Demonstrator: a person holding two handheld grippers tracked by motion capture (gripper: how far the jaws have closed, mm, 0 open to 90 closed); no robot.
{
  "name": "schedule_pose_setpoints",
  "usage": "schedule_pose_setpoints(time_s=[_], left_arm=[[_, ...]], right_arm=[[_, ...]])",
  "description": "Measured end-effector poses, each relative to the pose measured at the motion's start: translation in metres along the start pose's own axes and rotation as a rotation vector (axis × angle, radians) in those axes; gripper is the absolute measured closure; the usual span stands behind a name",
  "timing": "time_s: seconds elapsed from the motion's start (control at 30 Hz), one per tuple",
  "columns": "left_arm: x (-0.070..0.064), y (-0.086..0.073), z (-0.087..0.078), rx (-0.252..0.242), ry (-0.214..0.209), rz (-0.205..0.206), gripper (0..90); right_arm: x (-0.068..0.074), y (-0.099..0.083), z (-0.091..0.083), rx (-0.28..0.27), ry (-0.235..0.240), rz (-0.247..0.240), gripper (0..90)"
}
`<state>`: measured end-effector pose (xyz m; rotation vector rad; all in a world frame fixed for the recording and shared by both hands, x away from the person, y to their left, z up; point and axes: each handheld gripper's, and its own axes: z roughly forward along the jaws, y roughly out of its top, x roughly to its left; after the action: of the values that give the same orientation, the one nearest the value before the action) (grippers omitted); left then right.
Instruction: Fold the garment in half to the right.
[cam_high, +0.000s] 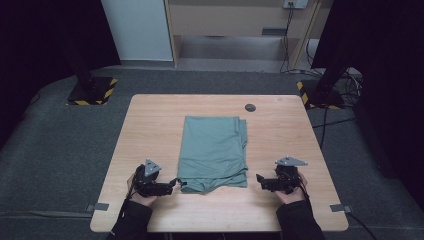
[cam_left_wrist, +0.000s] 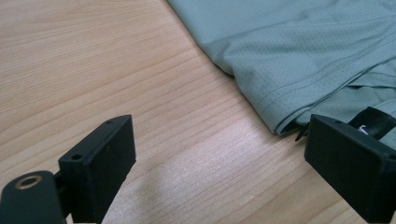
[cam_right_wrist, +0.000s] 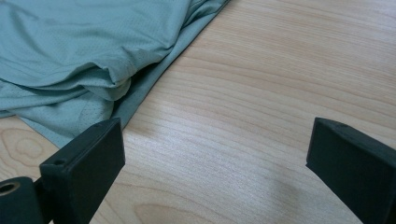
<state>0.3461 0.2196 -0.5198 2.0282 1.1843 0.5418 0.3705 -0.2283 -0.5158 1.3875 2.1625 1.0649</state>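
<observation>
A grey-green mesh garment (cam_high: 212, 152) lies folded into a tall rectangle in the middle of the wooden table (cam_high: 150, 125). My left gripper (cam_high: 172, 186) sits open at the garment's near left corner, jaws pointing right. In the left gripper view the folded hem (cam_left_wrist: 299, 70) and a black label (cam_left_wrist: 376, 122) lie just ahead of the right jaw. My right gripper (cam_high: 260, 179) is open too, a short way right of the garment's near right corner. The right gripper view has the garment's rumpled edge (cam_right_wrist: 93, 60) beyond the left jaw, with bare wood between the jaws.
A small dark round mark (cam_high: 250, 107) sits near the table's far edge. Black stands with yellow-striped bases (cam_high: 92, 92) flank the table on the grey floor. Cables (cam_high: 345, 85) run at the right. Grey clips (cam_high: 101, 206) mark the near corners.
</observation>
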Motion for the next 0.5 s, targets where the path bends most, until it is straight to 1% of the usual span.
schedule_pose_setpoints(time_s=[0.5], left_arm=[[0.0076, -0.0068, -0.0038, 0.011, 0.011, -0.016, 7.5]], right_arm=[[-0.0087, -0.0044, -0.0027, 0.006, -0.012, 0.022, 4.2]])
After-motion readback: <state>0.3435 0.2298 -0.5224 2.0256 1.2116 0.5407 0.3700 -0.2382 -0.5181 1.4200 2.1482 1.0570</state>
